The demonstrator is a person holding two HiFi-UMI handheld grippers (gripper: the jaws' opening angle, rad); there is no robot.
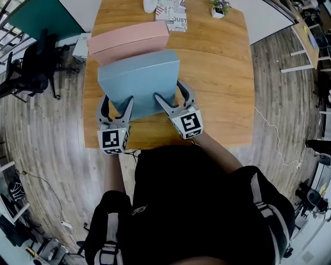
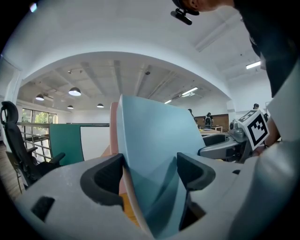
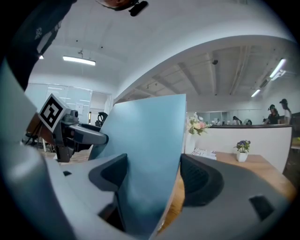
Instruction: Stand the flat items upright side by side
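Blue folder [image 1: 138, 83] sits clamped in left claw [image 1: 116, 105] and right claw [image 1: 169, 93], held side by side.

Bare table [image 1: 222, 83] lies open right of the blue folder [image 1: 138, 83]. The pink folder [image 1: 129, 39] sits just behind it, closing the far left. Hardly any room shows left of both folders. A magazine [image 1: 173, 13] and potted plant [image 1: 220, 9] crowd the far edge.

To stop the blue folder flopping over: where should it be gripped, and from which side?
Grip the blue folder along its near edge, left gripper and right gripper near each corner, from the person's side: it is wide, thin, and that edge is free.
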